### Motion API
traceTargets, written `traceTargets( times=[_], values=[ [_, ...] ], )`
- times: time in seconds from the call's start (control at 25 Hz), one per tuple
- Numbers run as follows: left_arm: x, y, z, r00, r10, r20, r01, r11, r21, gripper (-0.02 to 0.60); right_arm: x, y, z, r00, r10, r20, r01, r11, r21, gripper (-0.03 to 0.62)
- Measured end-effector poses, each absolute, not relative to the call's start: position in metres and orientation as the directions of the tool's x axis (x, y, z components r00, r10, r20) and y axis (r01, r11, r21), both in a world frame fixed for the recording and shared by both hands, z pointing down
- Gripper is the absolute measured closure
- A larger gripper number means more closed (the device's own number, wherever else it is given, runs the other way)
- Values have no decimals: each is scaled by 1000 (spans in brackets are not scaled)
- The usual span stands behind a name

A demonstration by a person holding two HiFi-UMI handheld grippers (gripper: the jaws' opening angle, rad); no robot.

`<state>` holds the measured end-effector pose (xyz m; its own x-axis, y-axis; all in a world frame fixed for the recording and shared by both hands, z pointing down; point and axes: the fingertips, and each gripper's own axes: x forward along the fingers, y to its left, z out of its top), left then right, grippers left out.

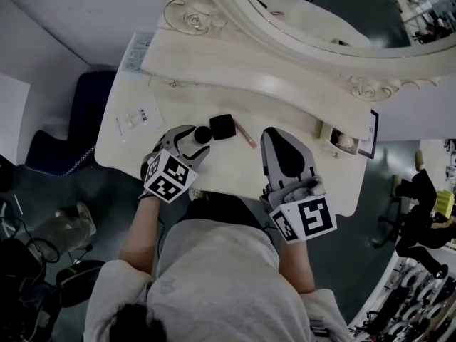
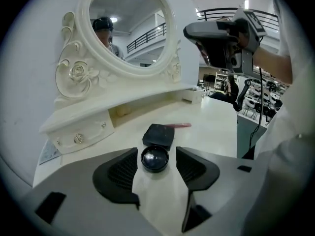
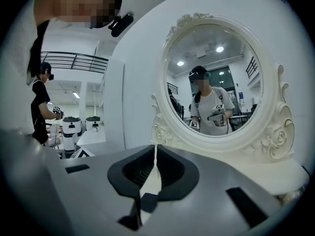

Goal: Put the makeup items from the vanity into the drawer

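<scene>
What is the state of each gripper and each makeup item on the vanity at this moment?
left gripper: open, nothing gripped.
right gripper: shut, empty.
round black jar: upright on the vanity, between the left jaws, ungripped.
black compact: closed, lying flat.
pink stick: lying flat beside the compact.

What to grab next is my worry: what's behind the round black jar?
A black square compact, then a pink stick beyond it; in the left gripper view the compact hides the stick's end.
</scene>
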<state>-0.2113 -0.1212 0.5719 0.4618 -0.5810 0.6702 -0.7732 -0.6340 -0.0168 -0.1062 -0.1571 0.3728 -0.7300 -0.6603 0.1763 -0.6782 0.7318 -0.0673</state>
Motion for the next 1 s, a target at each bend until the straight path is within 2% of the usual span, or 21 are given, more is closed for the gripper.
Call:
traceTargets(
  times=[0.52, 1.0],
  values=[
    [-209, -130, 606, 422, -519, 743, -769, -639, -10, 333, -103, -165, 379, -725, -660, 198, -682, 728, -69, 566],
    [-209, -128, 602, 414, -539, 733, -802, -597, 14, 357, -102, -166, 376, -731, -655, 191, -676, 734, -65, 566]
  ],
)
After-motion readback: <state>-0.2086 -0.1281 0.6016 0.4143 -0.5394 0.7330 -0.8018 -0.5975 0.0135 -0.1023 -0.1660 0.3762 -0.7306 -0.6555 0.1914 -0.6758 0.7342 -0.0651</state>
